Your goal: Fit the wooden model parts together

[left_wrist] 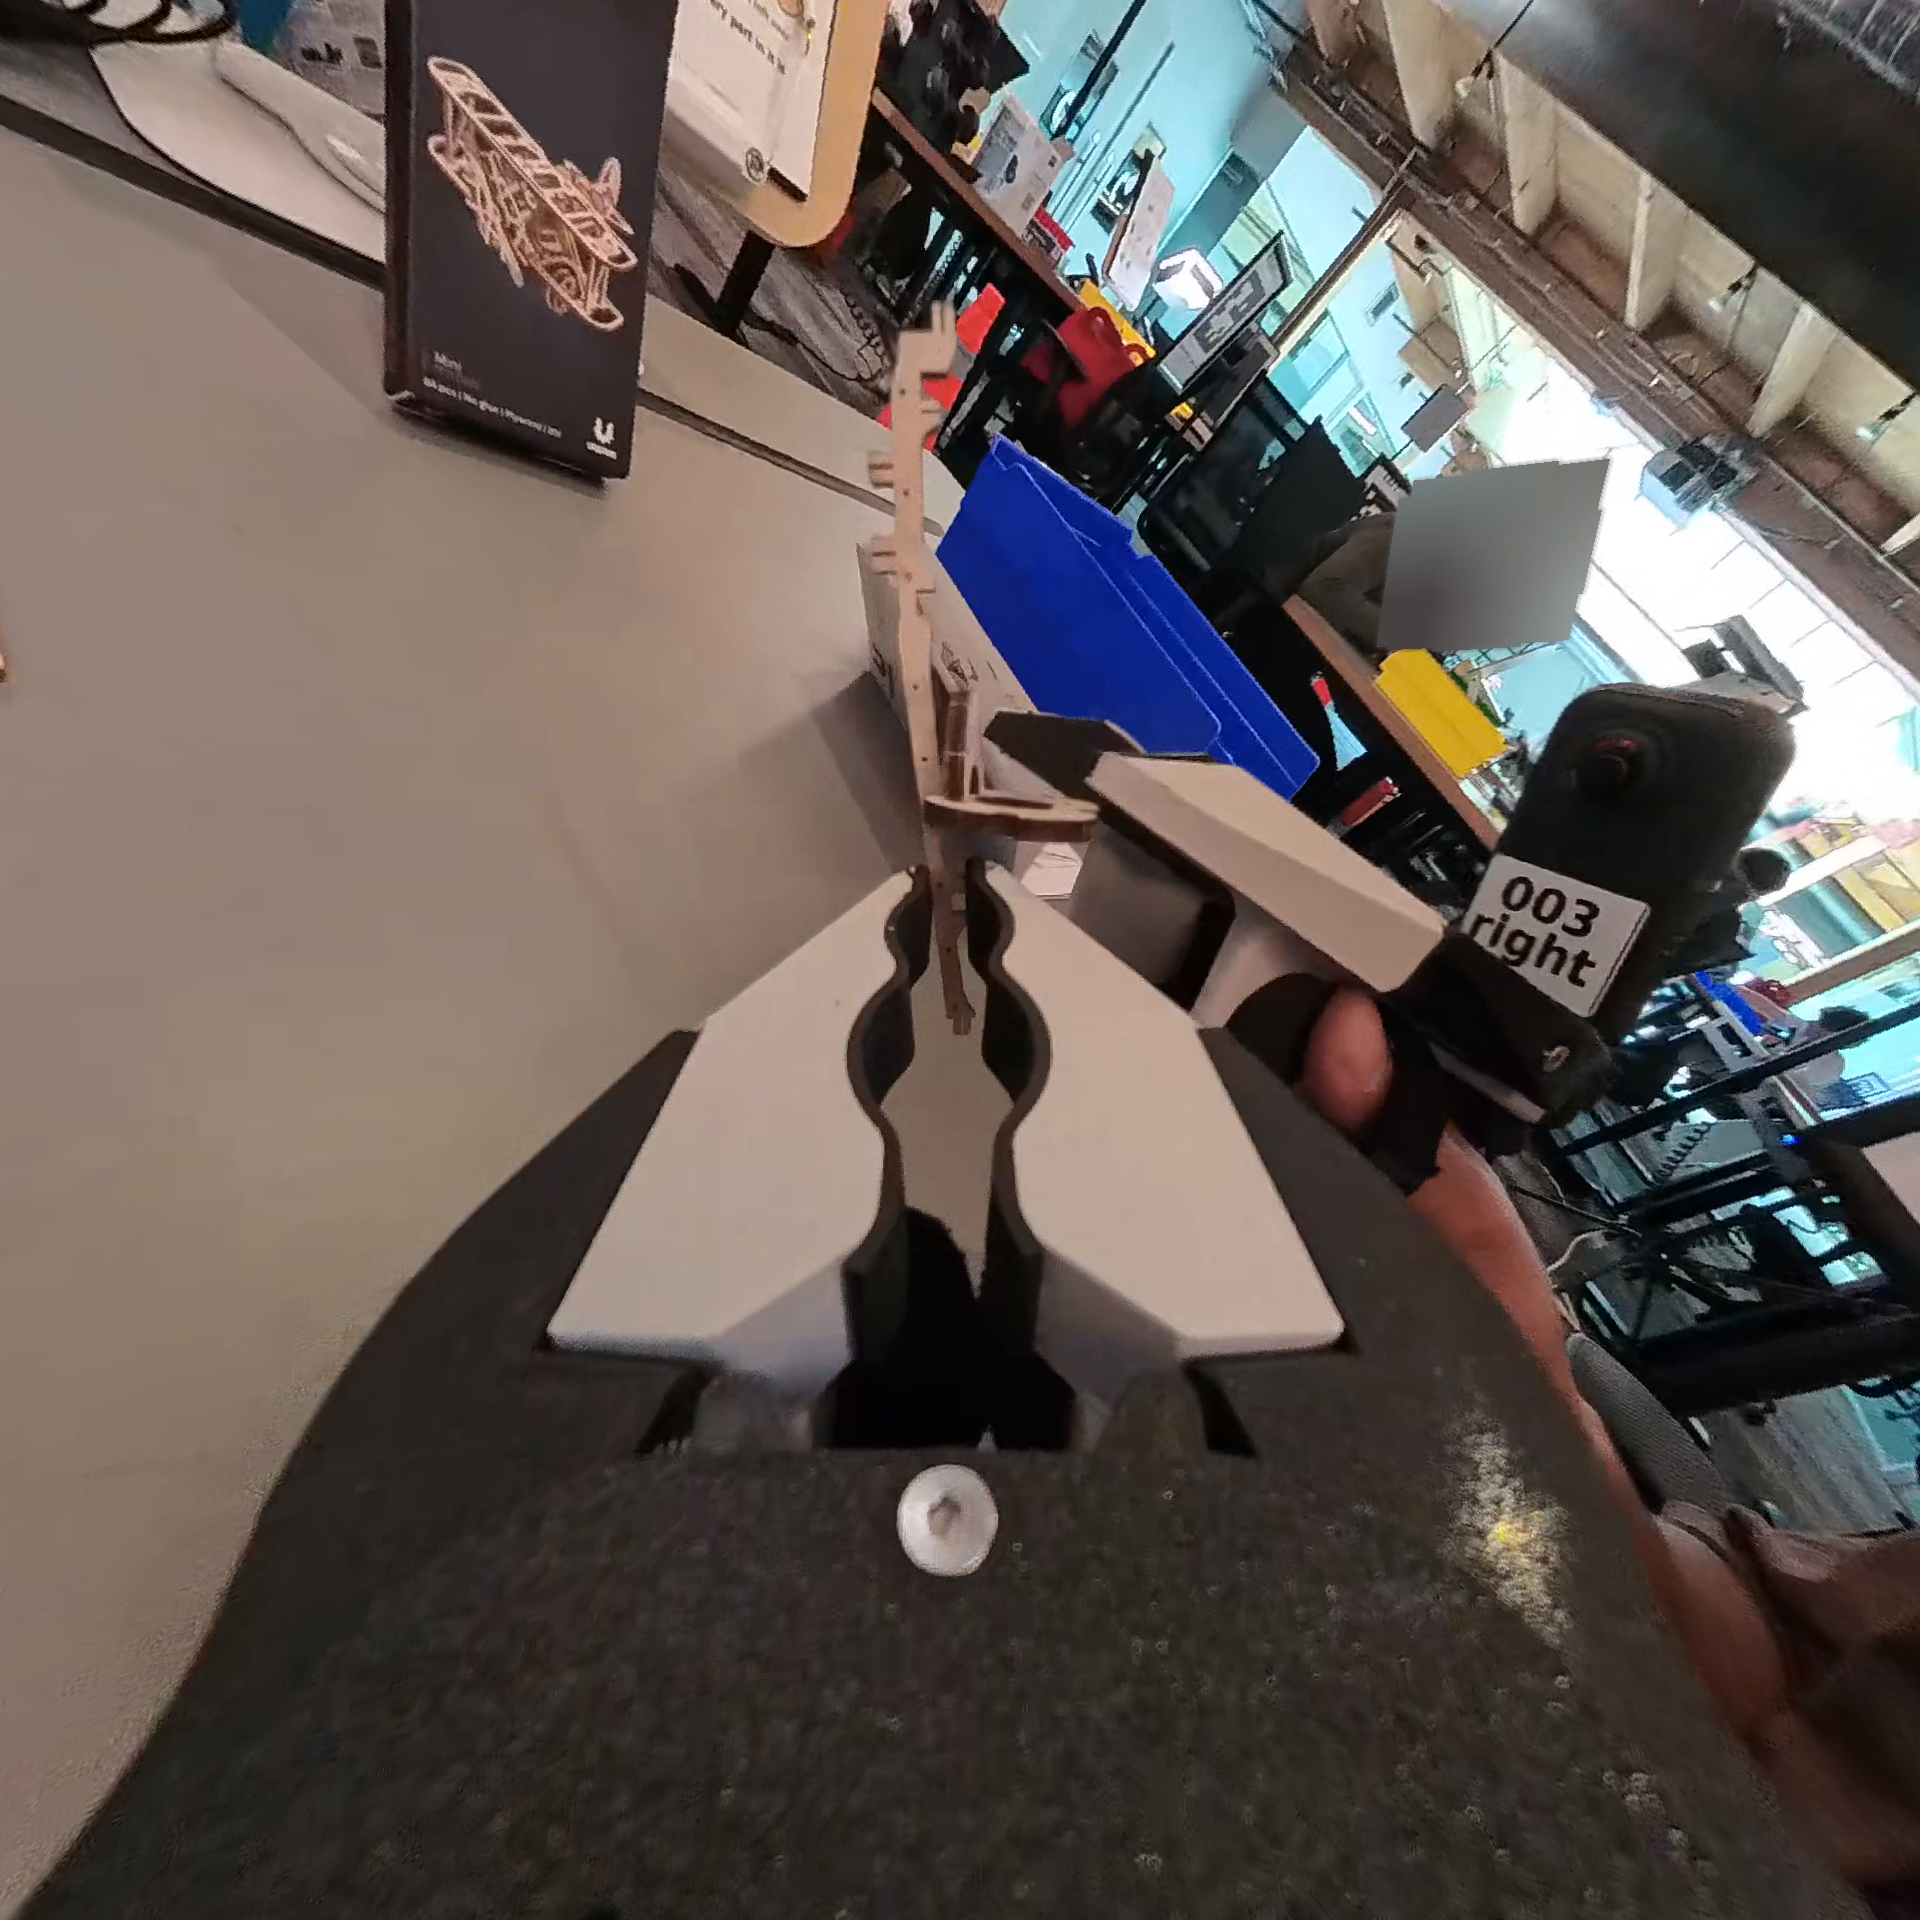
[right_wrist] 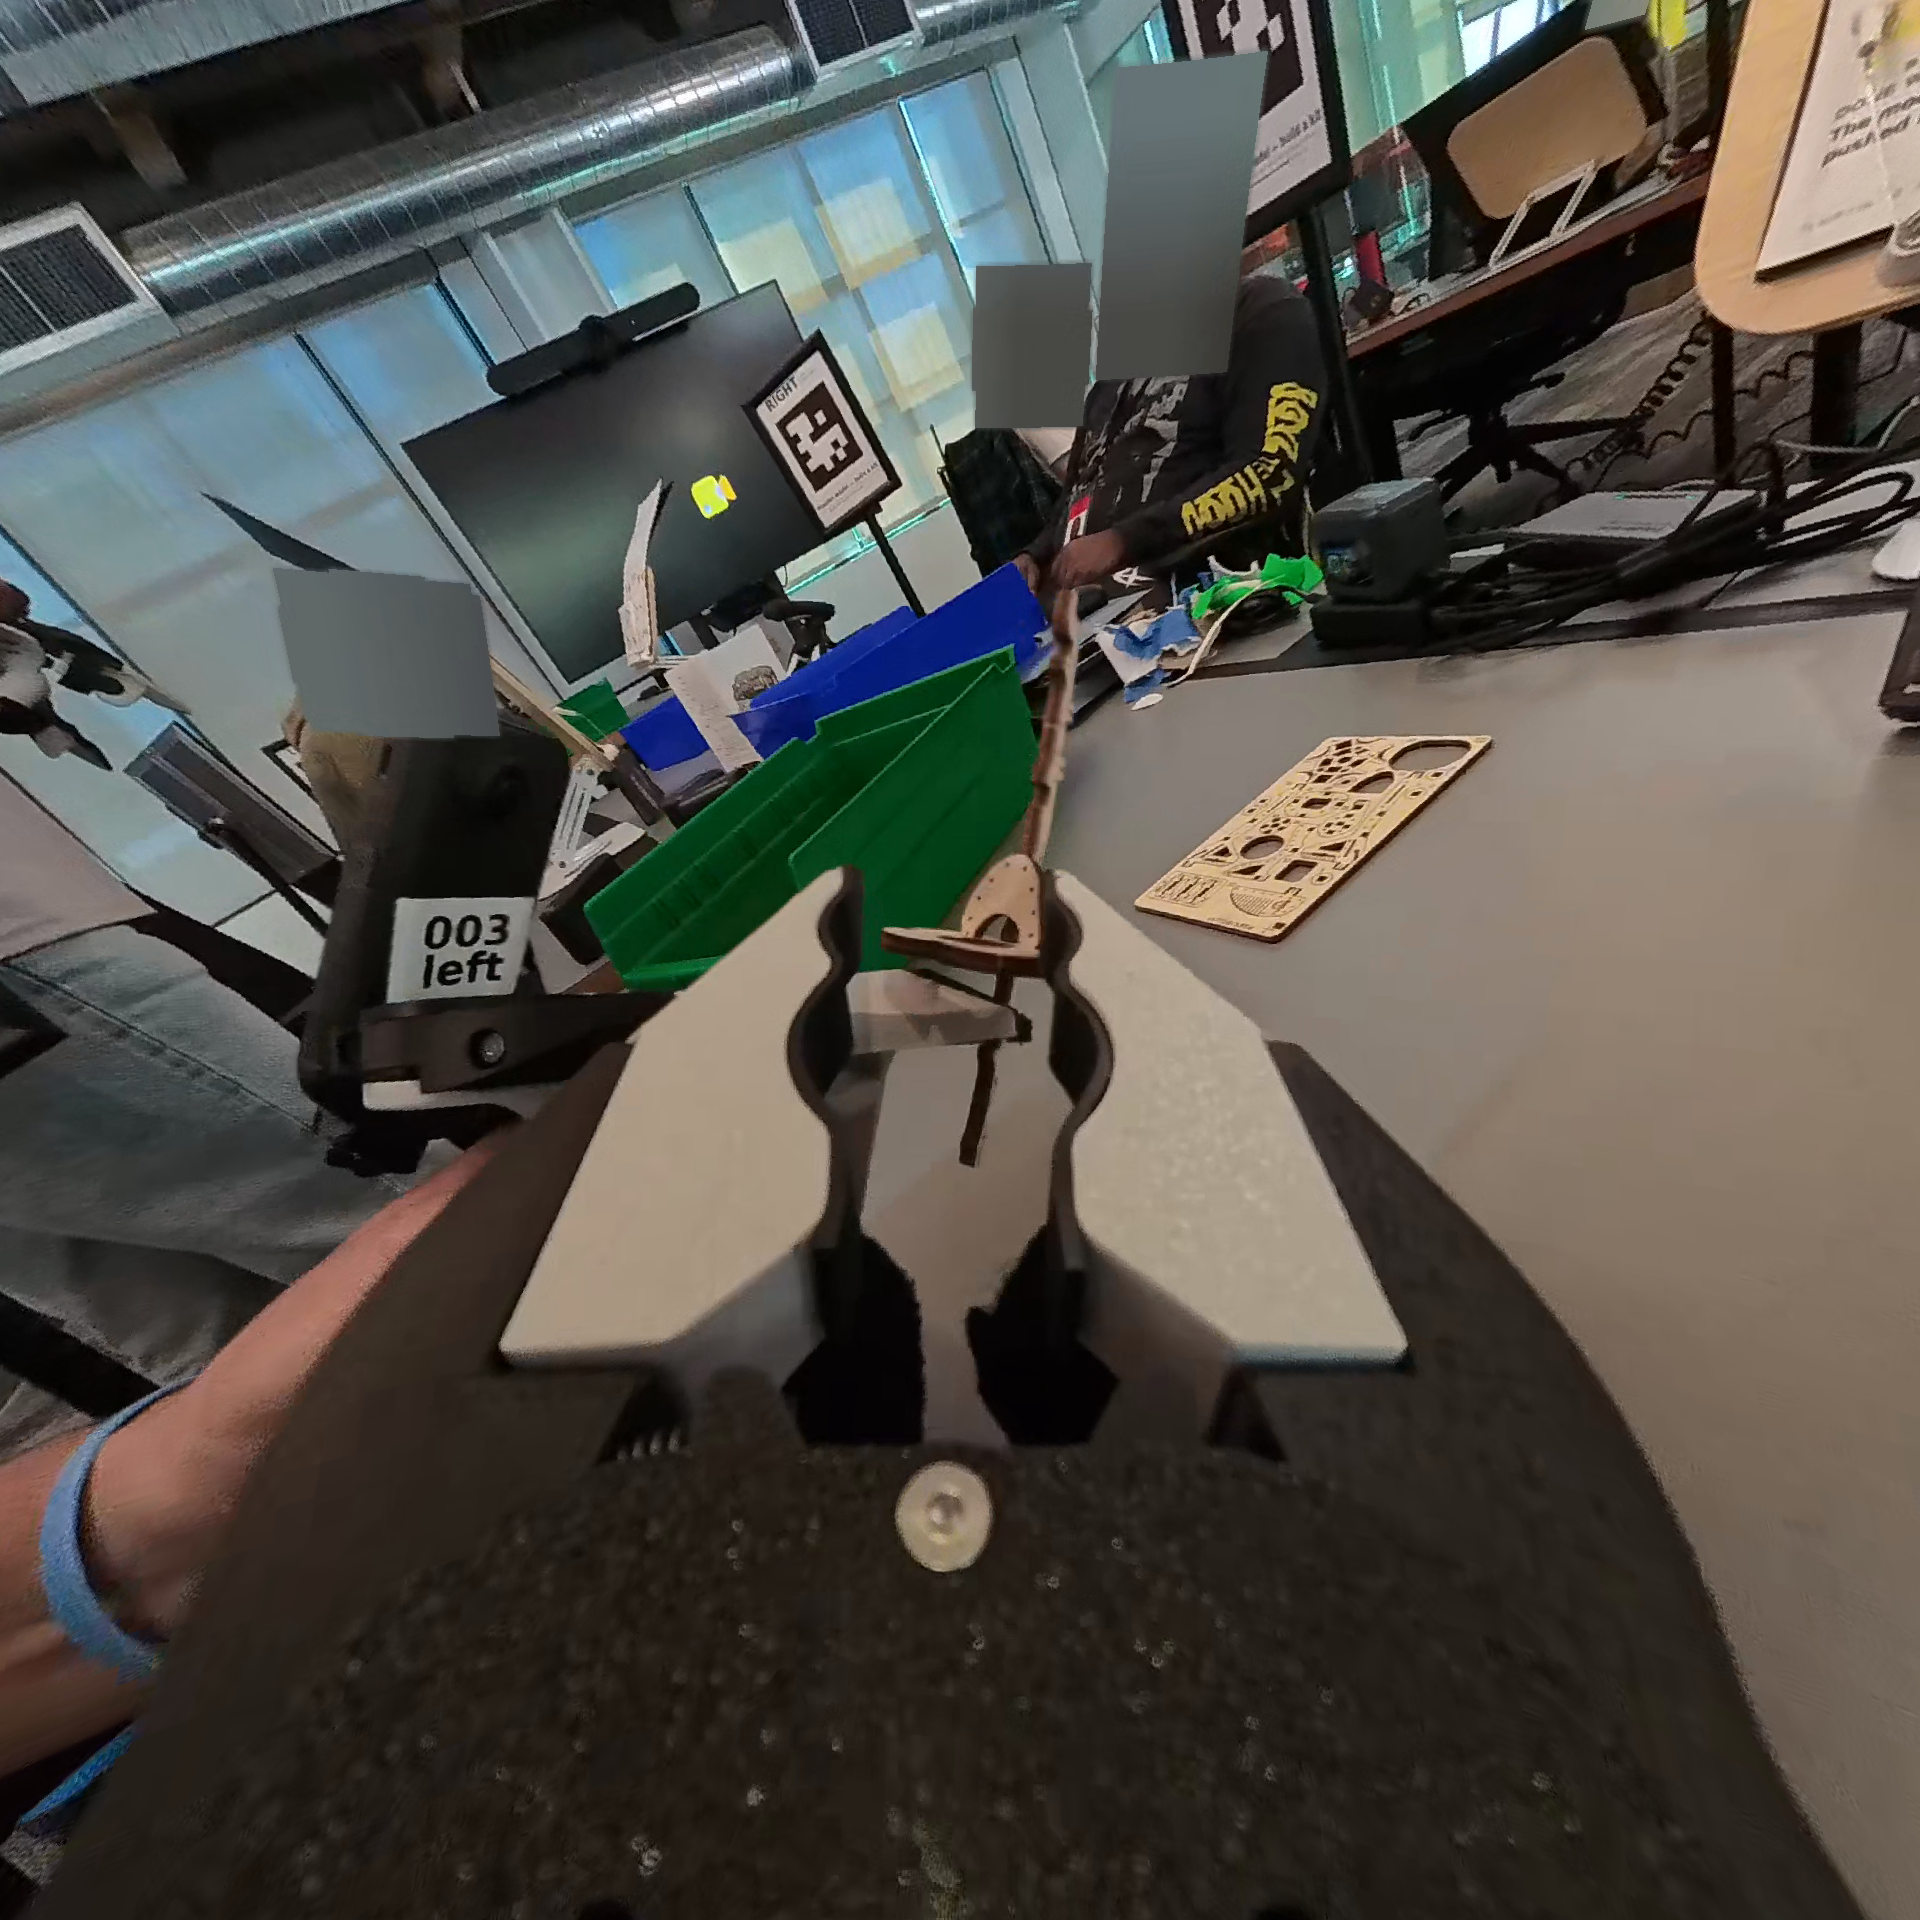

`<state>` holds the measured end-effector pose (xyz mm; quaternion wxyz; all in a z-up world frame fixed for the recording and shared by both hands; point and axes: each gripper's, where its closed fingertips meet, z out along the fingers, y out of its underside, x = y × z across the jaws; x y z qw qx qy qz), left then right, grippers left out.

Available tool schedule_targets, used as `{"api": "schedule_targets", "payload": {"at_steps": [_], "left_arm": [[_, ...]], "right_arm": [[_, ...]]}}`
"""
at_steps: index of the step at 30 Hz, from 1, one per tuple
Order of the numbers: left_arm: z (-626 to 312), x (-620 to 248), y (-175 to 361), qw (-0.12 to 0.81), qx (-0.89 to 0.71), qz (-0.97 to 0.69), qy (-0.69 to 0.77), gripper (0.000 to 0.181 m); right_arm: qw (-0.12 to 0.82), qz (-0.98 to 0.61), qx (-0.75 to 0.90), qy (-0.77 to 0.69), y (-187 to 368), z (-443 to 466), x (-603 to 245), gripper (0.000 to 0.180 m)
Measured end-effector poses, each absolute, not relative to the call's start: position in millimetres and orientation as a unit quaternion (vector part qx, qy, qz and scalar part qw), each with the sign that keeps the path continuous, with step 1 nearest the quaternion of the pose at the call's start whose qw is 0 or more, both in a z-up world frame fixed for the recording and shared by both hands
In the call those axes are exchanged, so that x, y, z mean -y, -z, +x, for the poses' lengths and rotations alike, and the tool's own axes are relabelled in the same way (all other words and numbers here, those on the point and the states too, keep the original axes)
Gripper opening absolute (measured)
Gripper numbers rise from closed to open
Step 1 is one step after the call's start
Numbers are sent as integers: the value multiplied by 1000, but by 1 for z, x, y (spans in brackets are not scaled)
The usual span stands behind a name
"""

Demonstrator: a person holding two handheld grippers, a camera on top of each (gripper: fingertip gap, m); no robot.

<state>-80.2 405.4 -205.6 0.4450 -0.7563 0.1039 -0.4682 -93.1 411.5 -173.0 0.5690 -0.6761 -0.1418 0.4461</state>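
Observation:
My left gripper (left_wrist: 945, 883) is shut on the lower end of a long thin wooden strip (left_wrist: 912, 540) and holds it upright above the grey table (left_wrist: 312, 727). A small flat wooden piece (left_wrist: 1008, 816) sits crosswise on the strip just above my left fingertips. My right gripper (right_wrist: 951, 904) comes in from the right, and its white fingers (left_wrist: 1247, 852) show in the left wrist view. Its jaws stand apart around the small piece (right_wrist: 966, 943), which touches the right finger only. The strip (right_wrist: 1049, 727) shows edge-on here. The left gripper's body (right_wrist: 447, 831) is at the left.
A black box picturing a wooden plane (left_wrist: 520, 229) stands at the back of the table. A wooden sheet of cut-out parts (right_wrist: 1309, 831) lies flat to the right. A green bin (right_wrist: 831, 810) and a blue bin (left_wrist: 1091, 623) sit past the grippers. Seated people and cables (right_wrist: 1662, 540) are beyond. Less than 4 cm separates the two grippers' tips. The wooden plane (left_wrist: 520, 229) is about 35 centimetres from both grippers' fingertips.

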Motion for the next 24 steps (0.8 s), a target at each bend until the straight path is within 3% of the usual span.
{"api": "schedule_targets", "payload": {"at_steps": [7,11,19,24], "left_arm": [[-78,-401,199,422,-89,-731,529,4],[-74,-393,194,409,-101,-714,559,4],[-59,-379,187,396,-135,-700,579,4],[-51,-371,185,386,-151,-691,592,4]], "right_arm": [[589,-639,174,-463,145,-65,-411,46],[450,-660,225,-558,163,-62,-400,69],[354,-621,252,-652,168,-75,-378,68],[337,-608,249,-674,170,-75,-376,54]]}}
